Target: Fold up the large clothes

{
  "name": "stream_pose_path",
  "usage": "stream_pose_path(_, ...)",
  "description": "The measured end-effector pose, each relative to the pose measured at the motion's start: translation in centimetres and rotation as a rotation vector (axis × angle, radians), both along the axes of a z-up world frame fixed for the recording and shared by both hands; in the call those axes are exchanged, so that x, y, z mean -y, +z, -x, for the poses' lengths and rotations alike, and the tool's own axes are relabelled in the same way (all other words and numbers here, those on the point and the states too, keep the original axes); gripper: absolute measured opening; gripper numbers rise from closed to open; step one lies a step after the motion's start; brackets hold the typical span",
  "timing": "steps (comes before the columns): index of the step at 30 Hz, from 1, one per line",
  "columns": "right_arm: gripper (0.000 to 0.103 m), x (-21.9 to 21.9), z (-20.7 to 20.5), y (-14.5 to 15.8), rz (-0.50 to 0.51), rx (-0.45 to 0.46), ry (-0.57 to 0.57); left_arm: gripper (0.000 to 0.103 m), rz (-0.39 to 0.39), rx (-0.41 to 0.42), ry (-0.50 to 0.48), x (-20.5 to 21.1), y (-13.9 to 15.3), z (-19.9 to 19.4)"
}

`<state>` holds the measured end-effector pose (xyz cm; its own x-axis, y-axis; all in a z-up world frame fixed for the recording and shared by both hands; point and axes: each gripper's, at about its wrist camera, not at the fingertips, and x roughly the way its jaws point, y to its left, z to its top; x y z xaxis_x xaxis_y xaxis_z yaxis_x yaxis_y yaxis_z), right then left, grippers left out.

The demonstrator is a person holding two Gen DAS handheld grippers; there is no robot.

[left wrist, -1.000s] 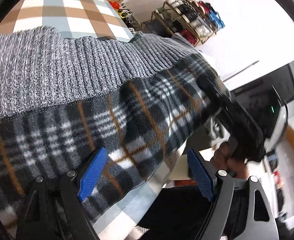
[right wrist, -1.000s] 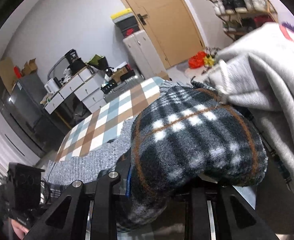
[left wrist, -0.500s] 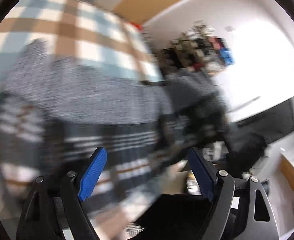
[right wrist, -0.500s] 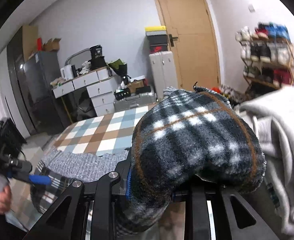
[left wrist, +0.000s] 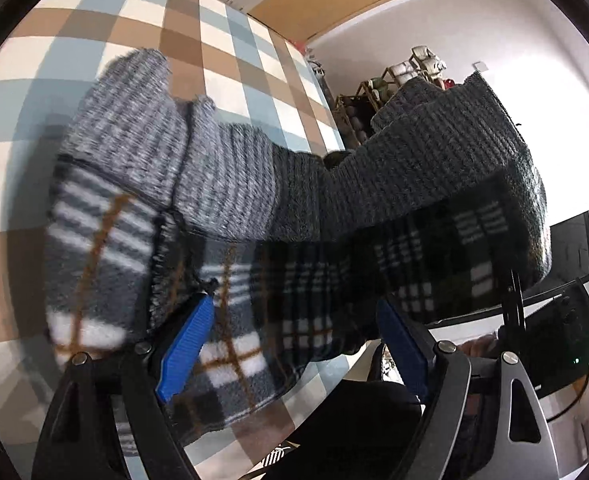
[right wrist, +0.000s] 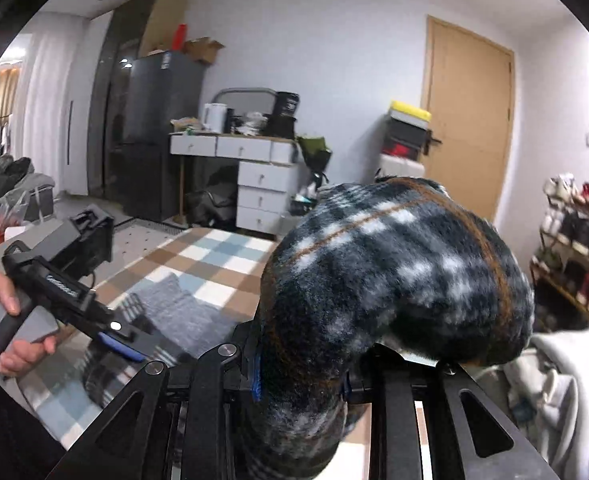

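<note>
Right gripper (right wrist: pixel 300 376) clamped on a bunched fold of the plaid garment (left wrist: pixel 230 300), lifting it off the checked counter (left wrist: pixel 94 28). Left gripper (left wrist: pixel 290 344) spread wide, garment lying loose between its blue pads (left wrist: pixel 186 346).

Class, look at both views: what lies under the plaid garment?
Under the plaid garment lies the checked tablecloth. Its raised end hides the right gripper's fingers; whatever else is beneath stays covered.
</note>
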<state>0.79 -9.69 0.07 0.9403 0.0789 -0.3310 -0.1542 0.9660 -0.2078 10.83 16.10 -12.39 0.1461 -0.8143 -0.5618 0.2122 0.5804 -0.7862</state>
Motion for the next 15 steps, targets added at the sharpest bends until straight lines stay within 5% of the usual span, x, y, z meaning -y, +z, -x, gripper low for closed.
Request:
stream_pose_path(8, 0.026, -2.9, 0.1, -0.5, 0.090, 0.018, 0.026, 0.080, 0.133, -0.012, 0.090, -6.5, -0.3, -0.3)
stream_pose_path(15, 0.026, -5.7, 0.1, -0.7, 0.152, 0.026, 0.054, 0.080, 0.131, -0.059, 0.110, -6.6, -1.9, -0.7)
